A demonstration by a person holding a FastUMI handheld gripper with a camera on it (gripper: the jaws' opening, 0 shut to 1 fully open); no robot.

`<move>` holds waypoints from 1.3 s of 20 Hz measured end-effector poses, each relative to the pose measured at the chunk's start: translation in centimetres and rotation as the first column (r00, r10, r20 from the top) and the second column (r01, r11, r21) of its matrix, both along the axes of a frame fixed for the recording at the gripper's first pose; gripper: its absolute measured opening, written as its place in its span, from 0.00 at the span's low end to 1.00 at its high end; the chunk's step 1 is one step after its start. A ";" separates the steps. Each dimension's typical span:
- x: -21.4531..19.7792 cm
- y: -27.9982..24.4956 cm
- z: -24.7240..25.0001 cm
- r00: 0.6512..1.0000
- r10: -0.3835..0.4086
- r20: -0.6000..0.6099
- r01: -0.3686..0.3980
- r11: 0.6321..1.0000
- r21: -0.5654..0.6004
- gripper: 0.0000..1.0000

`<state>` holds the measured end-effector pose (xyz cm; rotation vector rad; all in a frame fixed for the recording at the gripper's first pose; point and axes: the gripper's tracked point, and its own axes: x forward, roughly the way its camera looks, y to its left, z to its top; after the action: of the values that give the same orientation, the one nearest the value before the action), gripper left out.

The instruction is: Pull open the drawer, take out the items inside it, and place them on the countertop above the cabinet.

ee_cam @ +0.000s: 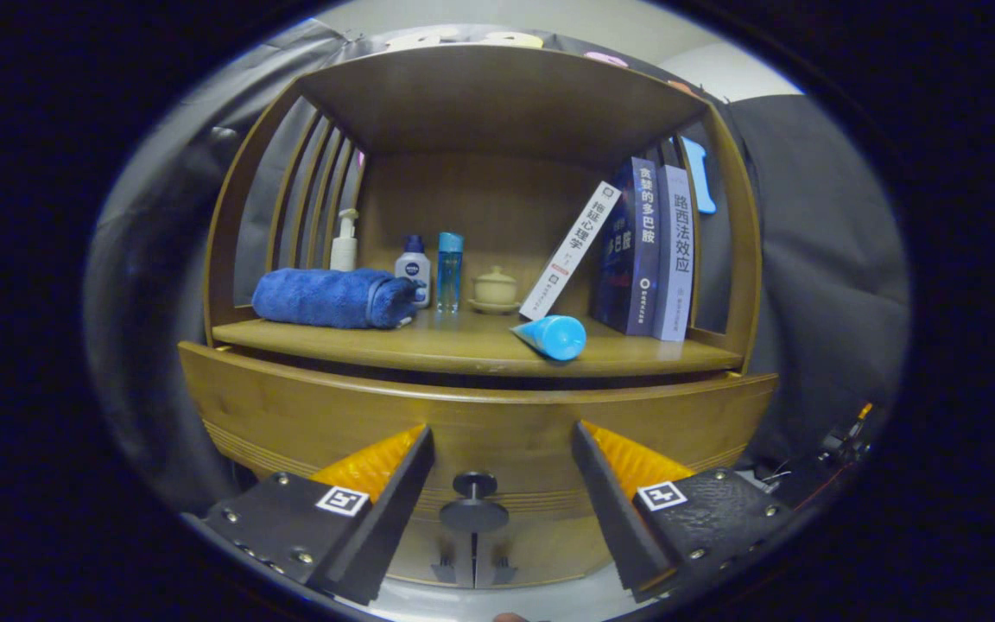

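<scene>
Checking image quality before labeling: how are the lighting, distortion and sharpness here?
Gripper view: strong fisheye bends the drawer front and shelf edges; lighting dim, shadow under the countertop; books sharp; gripper open, jaws flanking the knob.

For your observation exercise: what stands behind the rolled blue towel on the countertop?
Behind the blue towel, a white pump bottle's top shows; its base is covered. The open gripper straddles the drawer knob.

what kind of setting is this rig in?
Likely a staged home corner in a recording booth: a wooden cabinet with books, toiletry bottles and a folded blue towel on its shelf, black cloth behind. The open gripper faces the drawer knob.
</scene>
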<state>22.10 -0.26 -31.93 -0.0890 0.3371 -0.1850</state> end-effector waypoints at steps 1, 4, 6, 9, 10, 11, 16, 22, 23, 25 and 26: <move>0.4 0.0 -0.4 1.000 -0.004 0.001 0.004 1.000 0.001 0.97; 1.3 -0.2 -0.7 1.000 -0.018 -0.004 0.018 1.000 0.004 0.97; 2.0 -0.2 -0.8 1.000 -0.018 -0.002 0.018 1.000 0.001 0.97; 2.6 -0.3 -0.9 1.000 -0.009 0.024 0.009 1.000 -0.007 0.97; 2.7 -0.3 -0.8 0.999 -0.003 0.043 0.004 1.000 -0.007 0.97; 2.9 -0.3 -1.0 0.999 0.002 0.054 -0.002 1.000 -0.011 0.97; 3.1 -0.4 -1.2 0.996 0.039 0.077 -0.040 0.999 0.011 0.97; 1.9 -0.6 3.9 0.980 0.066 0.189 -0.064 0.998 -0.019 0.98; 1.2 -0.5 5.5 0.976 0.078 0.205 -0.074 0.997 -0.027 0.98; -0.1 -0.8 8.0 0.969 0.088 0.233 -0.084 0.996 -0.026 0.98; -0.8 -0.9 9.1 0.966 0.093 0.243 -0.092 0.996 -0.015 0.98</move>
<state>21.29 -1.21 -22.79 -0.0842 0.0874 -0.1020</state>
